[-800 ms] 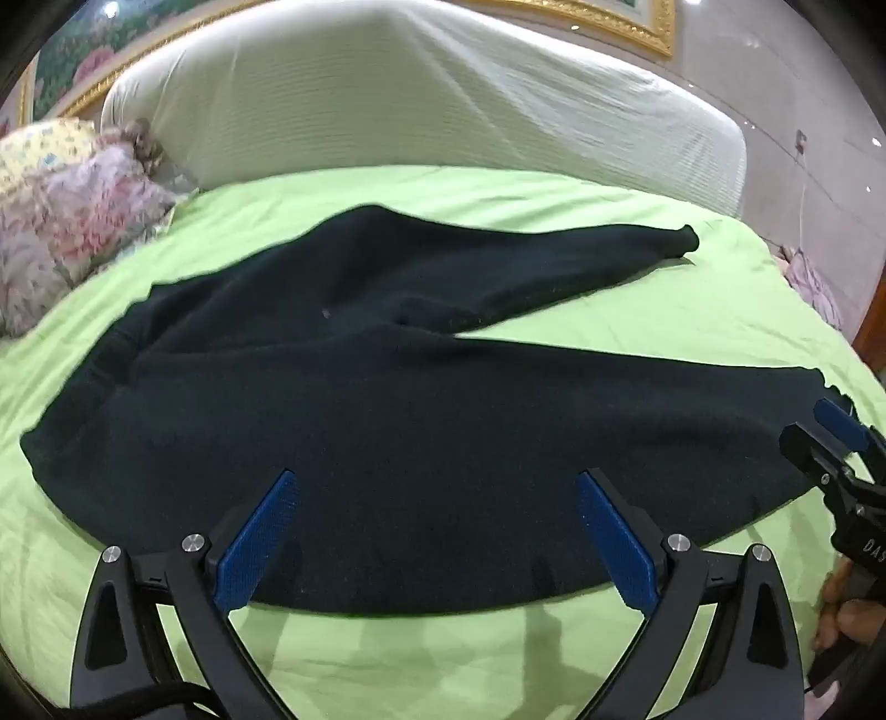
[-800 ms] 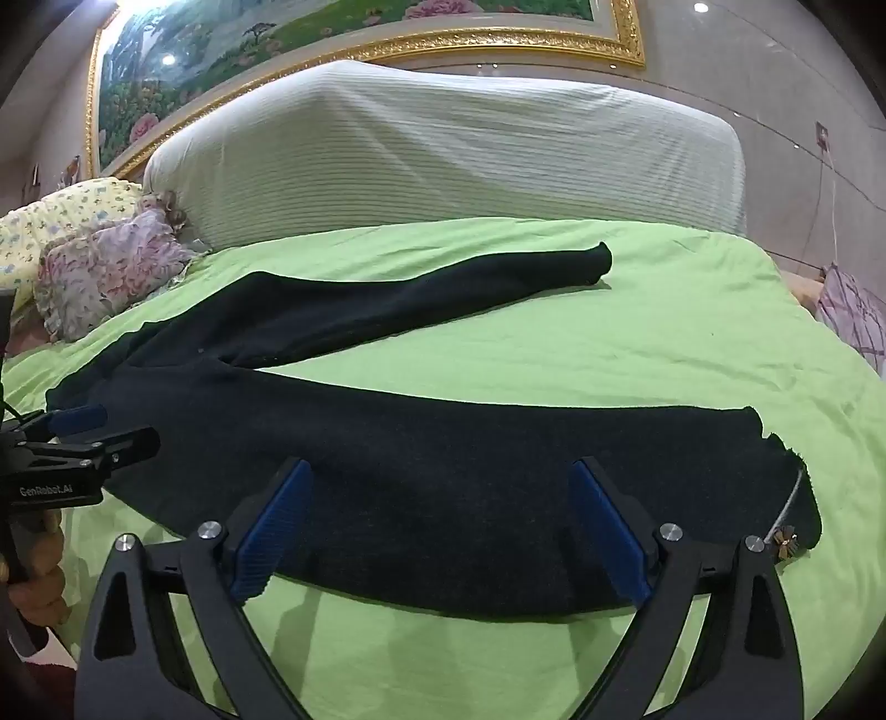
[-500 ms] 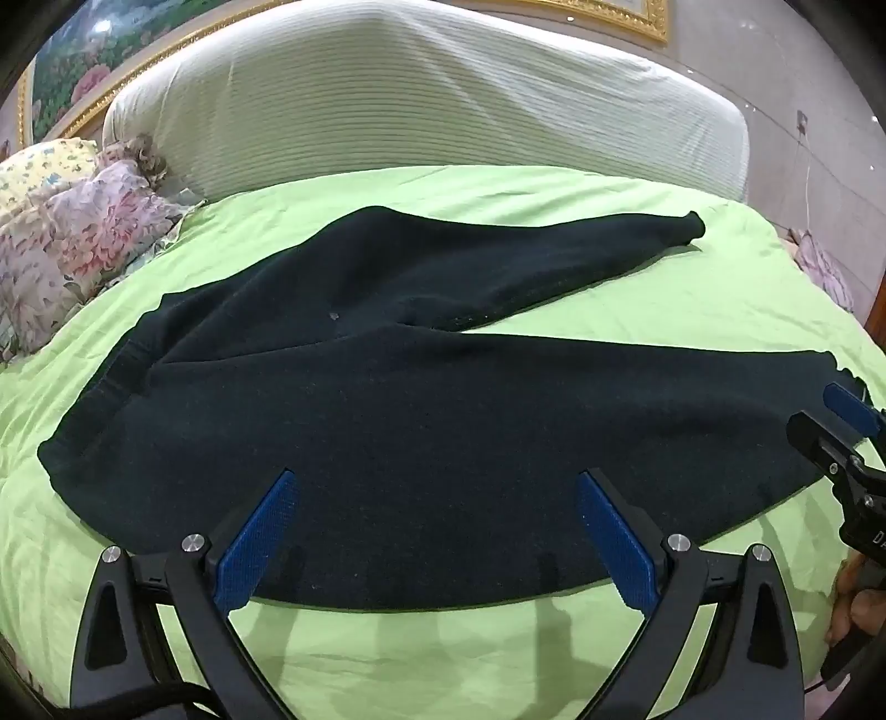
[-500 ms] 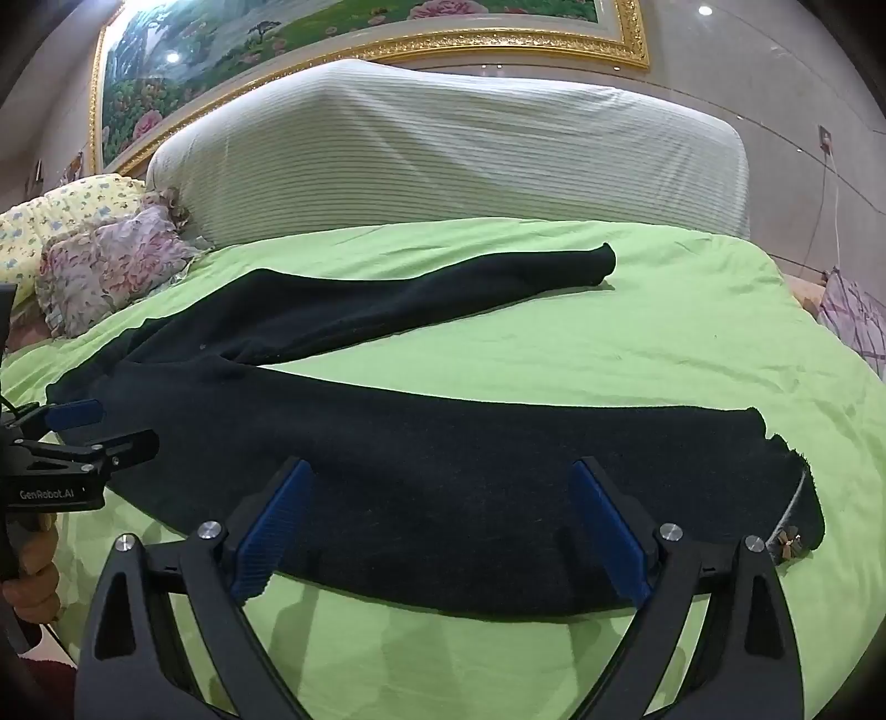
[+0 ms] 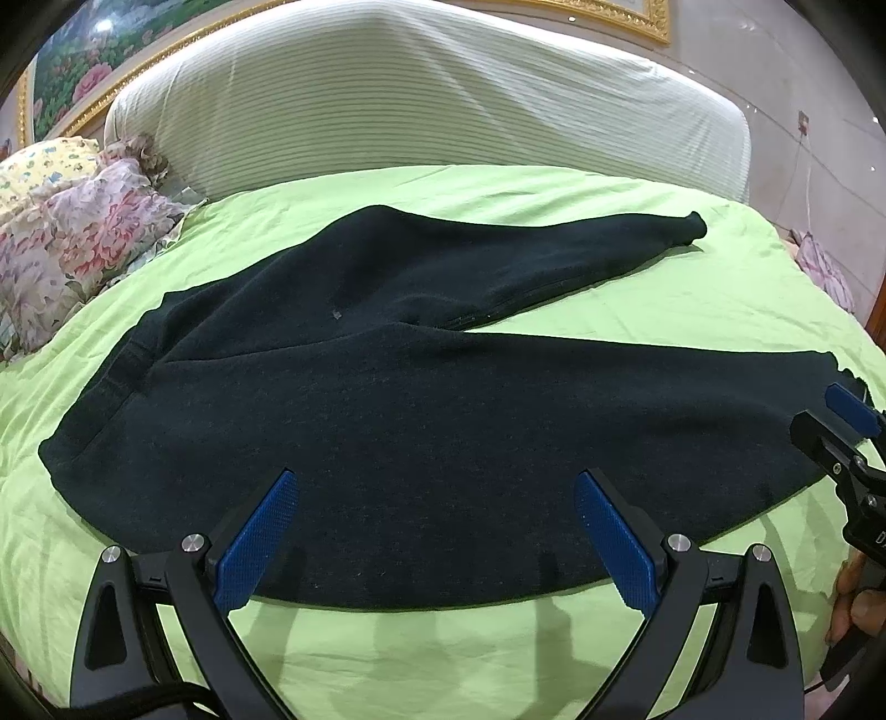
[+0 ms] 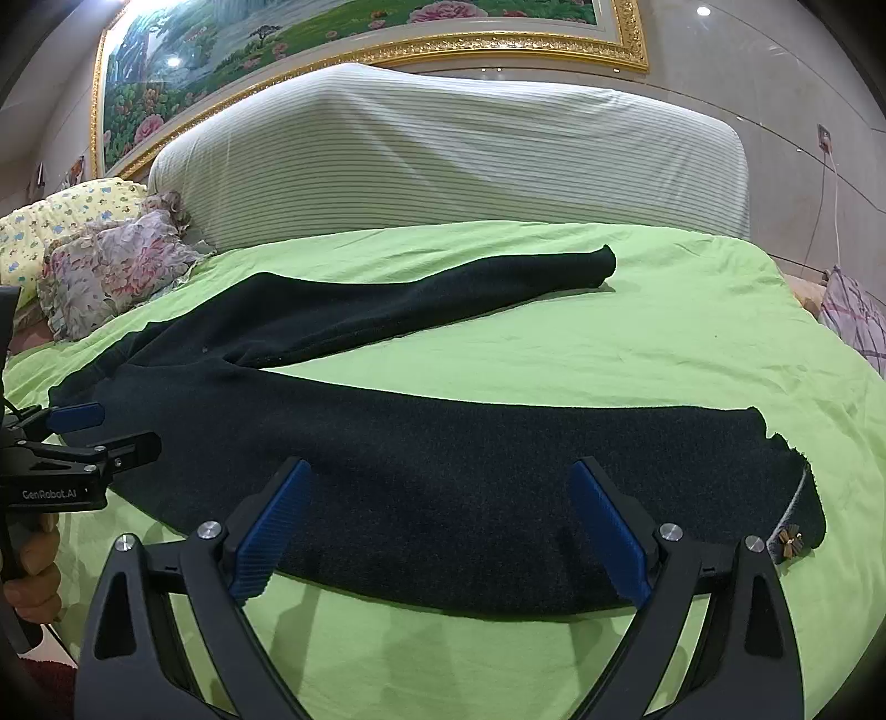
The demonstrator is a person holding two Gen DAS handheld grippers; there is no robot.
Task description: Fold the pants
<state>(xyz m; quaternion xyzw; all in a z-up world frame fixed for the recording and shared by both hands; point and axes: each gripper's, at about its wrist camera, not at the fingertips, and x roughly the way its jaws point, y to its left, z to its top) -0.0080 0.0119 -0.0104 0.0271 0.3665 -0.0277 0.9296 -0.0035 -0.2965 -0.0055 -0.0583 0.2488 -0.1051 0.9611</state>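
Observation:
Black pants [image 5: 421, 399] lie spread flat on the green bedsheet [image 5: 692, 299], waistband at the left, two legs splayed apart toward the right. They also show in the right wrist view [image 6: 443, 459]. My left gripper [image 5: 437, 531] is open and empty, just above the pants' near edge by the seat. My right gripper [image 6: 440, 526] is open and empty above the near leg's near edge, left of its cuff [image 6: 786, 487]. The right gripper shows at the right edge of the left view [image 5: 847, 437]; the left gripper shows at the left edge of the right view [image 6: 83, 437].
A striped white headboard cover [image 6: 454, 160] rises behind the bed. Floral pillows [image 5: 72, 249] lie at the far left. A gold-framed painting [image 6: 332, 39] hangs above. A checked cloth [image 6: 853, 321] sits past the bed's right edge.
The left camera has swung slightly right and back, so the pants sit more centred. The right gripper has barely moved. Both grippers stay open.

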